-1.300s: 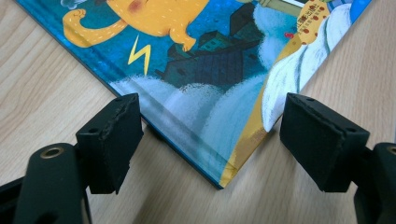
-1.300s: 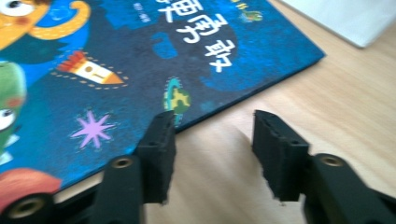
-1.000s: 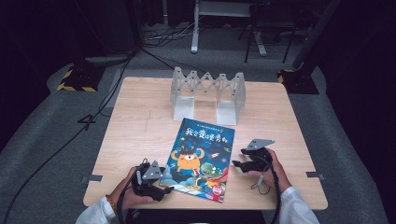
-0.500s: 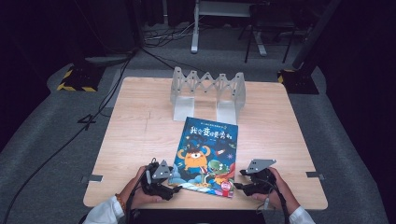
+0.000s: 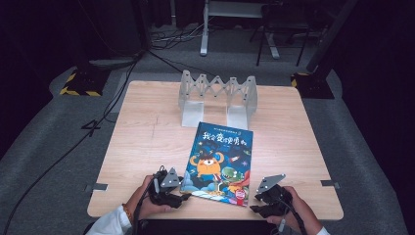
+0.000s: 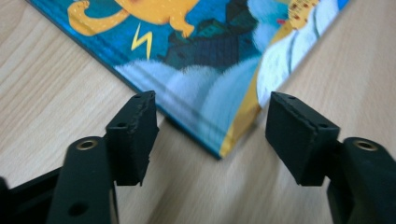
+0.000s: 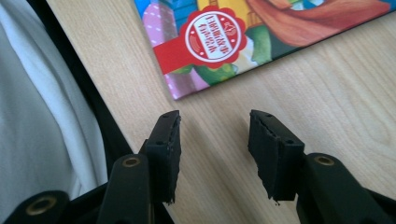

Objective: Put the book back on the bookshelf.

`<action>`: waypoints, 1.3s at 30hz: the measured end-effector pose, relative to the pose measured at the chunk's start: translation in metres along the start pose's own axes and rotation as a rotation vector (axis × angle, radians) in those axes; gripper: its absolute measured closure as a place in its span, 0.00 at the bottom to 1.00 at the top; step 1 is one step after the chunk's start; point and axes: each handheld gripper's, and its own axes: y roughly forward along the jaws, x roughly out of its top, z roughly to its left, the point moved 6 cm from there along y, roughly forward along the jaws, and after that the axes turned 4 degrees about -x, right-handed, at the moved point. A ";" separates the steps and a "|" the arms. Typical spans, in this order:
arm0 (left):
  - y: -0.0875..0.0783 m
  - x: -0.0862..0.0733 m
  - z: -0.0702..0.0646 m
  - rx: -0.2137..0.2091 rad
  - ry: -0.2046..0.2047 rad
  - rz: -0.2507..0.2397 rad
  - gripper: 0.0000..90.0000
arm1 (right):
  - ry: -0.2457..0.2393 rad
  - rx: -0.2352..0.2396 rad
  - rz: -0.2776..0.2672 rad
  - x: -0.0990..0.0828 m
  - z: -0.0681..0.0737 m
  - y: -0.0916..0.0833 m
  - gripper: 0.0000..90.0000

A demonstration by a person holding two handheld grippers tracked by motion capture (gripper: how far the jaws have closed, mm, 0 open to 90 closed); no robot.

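Note:
A picture book [image 5: 219, 163] with a blue cartoon cover lies flat on the wooden table [image 5: 147, 142], near its front edge. My left gripper [image 5: 184, 196] sits low at the book's near-left corner. In the left gripper view that corner [image 6: 219, 149] lies between the jaws of my left gripper [image 6: 210, 135], which have just been closing; the pads are off it. My right gripper [image 5: 254, 209] is beside the near-right corner. The right gripper view shows the book's corner with a red seal [image 7: 212, 39] ahead of my right gripper [image 7: 215, 149]. Its jaws have also been closing, with nothing between them.
A grey folding zigzag rack [image 5: 218, 95] stands upright at the far side of the table, just beyond the book. The table's near edge [image 7: 88, 88] and white clothing [image 7: 37, 121] lie close left of the right gripper. Cables run across the floor.
My right gripper has come back from beside the book's right edge to its near-right corner. The left gripper has edged up to the near-left corner. Both pairs of jaws stand narrower.

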 end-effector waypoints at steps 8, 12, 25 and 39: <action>0.001 0.002 -0.006 -0.087 0.009 -0.015 0.55 | -0.051 -0.008 0.084 0.007 0.010 0.001 0.66; 0.002 0.003 -0.009 -0.071 0.013 -0.012 0.55 | -0.065 -0.034 0.107 0.009 0.009 0.002 0.68; 0.004 0.005 -0.015 -0.120 0.016 -0.021 0.55 | -0.068 -0.046 0.171 0.000 0.003 -0.004 0.74; 0.010 0.010 -0.028 -0.189 0.035 -0.025 0.61 | -0.064 -0.044 0.243 -0.007 -0.004 -0.009 0.85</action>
